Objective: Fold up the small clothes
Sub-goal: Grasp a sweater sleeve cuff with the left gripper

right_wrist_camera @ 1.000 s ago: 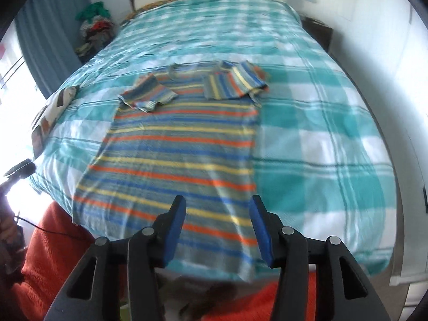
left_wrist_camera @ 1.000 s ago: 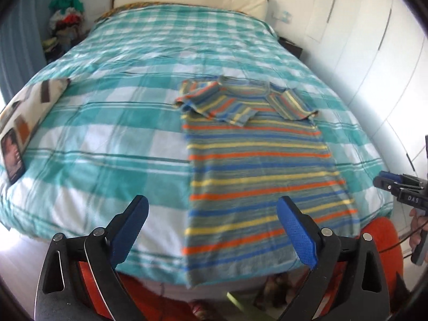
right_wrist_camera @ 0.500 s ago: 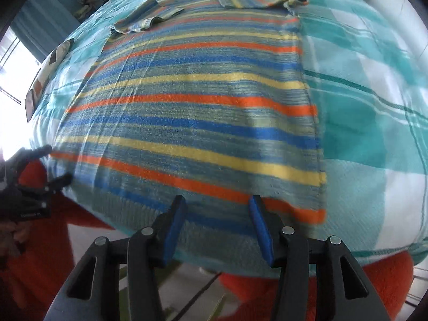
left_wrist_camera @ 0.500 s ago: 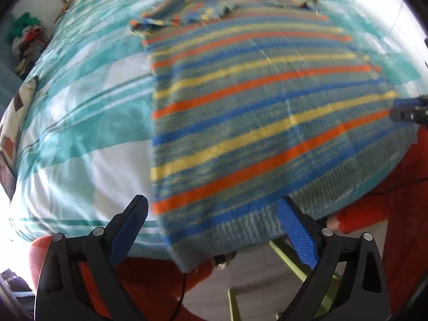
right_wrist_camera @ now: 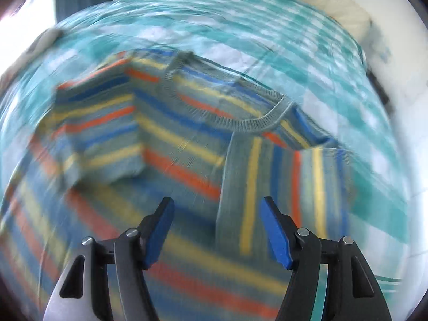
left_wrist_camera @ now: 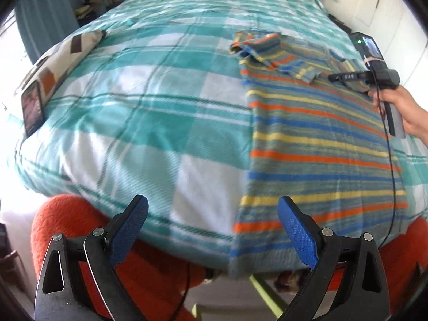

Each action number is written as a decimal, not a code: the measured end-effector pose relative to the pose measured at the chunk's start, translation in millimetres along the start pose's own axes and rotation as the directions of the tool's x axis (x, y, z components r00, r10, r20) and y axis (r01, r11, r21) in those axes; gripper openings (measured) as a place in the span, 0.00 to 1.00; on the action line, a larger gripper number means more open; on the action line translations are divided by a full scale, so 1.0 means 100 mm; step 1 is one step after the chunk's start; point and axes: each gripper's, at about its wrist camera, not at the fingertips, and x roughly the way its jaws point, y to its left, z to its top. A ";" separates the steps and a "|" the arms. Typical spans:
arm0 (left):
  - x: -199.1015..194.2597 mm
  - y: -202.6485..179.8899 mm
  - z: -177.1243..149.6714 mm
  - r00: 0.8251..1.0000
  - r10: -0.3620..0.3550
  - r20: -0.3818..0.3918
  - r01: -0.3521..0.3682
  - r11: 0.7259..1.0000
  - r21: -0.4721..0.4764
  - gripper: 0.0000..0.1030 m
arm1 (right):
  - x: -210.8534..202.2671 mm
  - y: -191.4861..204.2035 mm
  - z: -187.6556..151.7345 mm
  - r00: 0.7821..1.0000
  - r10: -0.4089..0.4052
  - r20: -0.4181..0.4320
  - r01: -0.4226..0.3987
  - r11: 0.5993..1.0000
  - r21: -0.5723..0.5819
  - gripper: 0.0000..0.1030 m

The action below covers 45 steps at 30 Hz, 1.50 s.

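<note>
Striped sweater [left_wrist_camera: 321,144] flat on bed [left_wrist_camera: 149,123], long axis hem-near, collar far; both grippers' jaws wide, empty.

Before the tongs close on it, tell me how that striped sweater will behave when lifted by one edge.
The striped sweater is a knit lying limp on the bed, its hem draped over the edge, so it will probably sag and hang. Its folded-in sleeve looks loose and may flop open. The ribbed texture likely gives decent grip.
</note>
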 end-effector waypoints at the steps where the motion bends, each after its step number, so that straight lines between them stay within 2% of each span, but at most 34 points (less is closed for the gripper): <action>1: 0.01 0.04 -0.03 1.000 0.010 -0.015 -0.010 1.000 -0.008 0.95 | 0.10 -0.10 0.01 0.999 0.029 -0.014 -0.029 0.998 0.059 0.37; 2: 0.00 0.11 -0.07 0.999 0.020 -0.031 -0.021 1.000 -0.020 0.95 | 0.15 -0.22 0.02 0.998 0.058 -0.022 -0.055 0.989 0.135 0.02; 3: 0.00 0.16 -0.09 0.999 0.022 -0.041 -0.023 0.999 -0.031 0.95 | 0.09 -0.41 -0.01 0.998 0.068 -0.006 -0.066 0.975 0.213 0.04; 5: -0.03 0.26 -0.12 0.999 0.013 -0.049 -0.016 0.998 -0.063 0.95 | -0.19 -0.82 -0.11 0.995 0.061 0.079 -0.083 0.941 0.329 0.04; 6: -0.05 0.29 -0.13 0.999 0.007 -0.049 -0.010 0.997 -0.075 0.95 | -0.44 -1.16 -0.24 0.991 0.036 0.128 -0.085 0.912 0.400 0.04; 9: -0.10 0.27 -0.06 0.999 -0.009 -0.035 0.006 0.996 -0.092 0.95 | -0.94 -1.97 -0.72 0.981 -0.042 0.188 -0.073 0.821 0.567 0.04; 11: -0.12 0.18 0.02 0.999 -0.034 -0.024 0.032 0.996 -0.084 0.95 | -1.15 -2.47 -1.15 0.978 -0.118 0.172 -0.026 0.749 0.663 0.04; 13: -0.10 0.01 0.15 0.998 -0.066 -0.023 0.065 0.997 -0.046 0.95 | -1.22 -2.84 -1.62 0.978 -0.181 0.104 0.049 0.685 0.727 0.04; 14: -0.09 -0.08 0.20 0.997 -0.073 -0.021 0.072 0.997 -0.024 0.95 | -1.22 -2.92 -1.75 0.979 -0.181 0.089 0.055 0.660 0.749 0.04; 16: -0.10 -0.31 0.32 0.997 -0.078 -0.011 0.078 0.996 0.048 0.95 | -1.14 -3.05 -2.10 0.987 -0.149 0.065 0.035 0.587 0.809 0.03; 18: -0.14 -0.47 0.41 0.997 -0.080 0.008 0.078 0.992 0.099 0.95 | -1.06 -3.03 -2.28 0.990 -0.131 0.050 0.032 0.558 0.829 0.03; 21: -0.21 -0.69 0.58 0.995 -0.088 0.037 0.080 0.982 0.174 0.95 | -0.90 -2.90 -2.39 0.993 -0.111 0.025 0.042 0.562 0.826 0.03; 24: -0.30 -0.83 0.78 0.994 -0.069 0.087 0.047 0.971 0.236 0.95 | -0.79 -2.87 -2.50 0.993 -0.122 -0.002 0.071 0.567 0.821 0.03; 28: -0.43 -0.98 1.15 0.976 -0.078 0.205 0.013 0.954 0.300 0.96 | -0.71 -2.87 -2.63 0.992 -0.128 -0.009 0.082 0.574 0.815 0.03; 29: -0.37 -1.06 1.27 0.971 -0.091 0.220 0.014 0.944 0.330 0.97 | -0.70 -2.86 -2.60 0.991 -0.133 -0.015 0.091 0.586 0.805 0.04; 30: -0.30 -1.12 1.34 0.972 -0.097 0.214 0.016 0.936 0.352 0.97 | -0.71 -2.84 -2.57 0.990 -0.141 -0.020 0.101 0.602 0.792 0.10; 31: -0.18 -1.21 1.42 0.974 -0.097 0.207 0.012 0.926 0.377 0.97 | -0.72 -2.82 -2.57 0.990 -0.138 -0.016 0.097 0.607 0.789 0.23; 32: -0.03 -1.31 1.49 0.975 -0.103 0.196 0.015 0.914 0.405 0.97 | -0.76 -2.80 -2.57 0.991 -0.133 -0.013 0.092 0.608 0.789 0.50; 33: 0.12 -1.40 1.53 0.977 -0.115 0.182 0.025 0.899 0.437 0.96 | -0.86 -2.74 -2.59 0.992 -0.129 0.006 0.074 0.612 0.787 0.62; 35: 0.45 -1.60 1.57 0.979 -0.128 0.161 0.029 0.861 0.508 0.95 | -1.08 -2.57 -2.63 0.989 -0.143 0.042 0.058 0.625 0.779 0.65; 37: 0.79 -1.76 1.63 0.985 -0.096 0.142 0.003 0.838 0.546 0.80 | -1.34 -2.34 -2.71 0.987 -0.125 0.101 0.002 0.636 0.771 0.65; 38: 0.97 -1.80 1.68 0.990 -0.077 0.118 0.000 0.836 0.548 0.79 | -1.43 -2.23 -2.75 0.986 -0.114 0.125 -0.024 0.641 0.767 0.65; 41: 1.40 -1.76 1.86 0.998 -0.048 0.051 0.018 0.880 0.474 0.78 | -1.72 -1.75 -2.94 0.979 -0.070 0.191 -0.099 0.658 0.747 0.65; 42: 1.50 -1.70 1.91 0.998 -0.057 0.022 0.042 0.899 0.437 0.71 | -1.78 -1.63 -3.00 0.977 -0.064 0.206 -0.113 0.660 0.743 0.65; 44: 1.57 -1.55 2.02 0.994 -0.112 -0.019 0.111 0.930 0.351 0.27 | -1.88 -1.35 -3.14 0.971 -0.058 0.231 -0.137 0.659 0.740 0.65; 45: 1.56 -1.46 2.07 0.995 -0.102 -0.024 0.104 0.943 0.317 0.06 | -1.92 -1.26 -3.20 0.970 -0.063 0.237 -0.138 0.656 0.742 0.65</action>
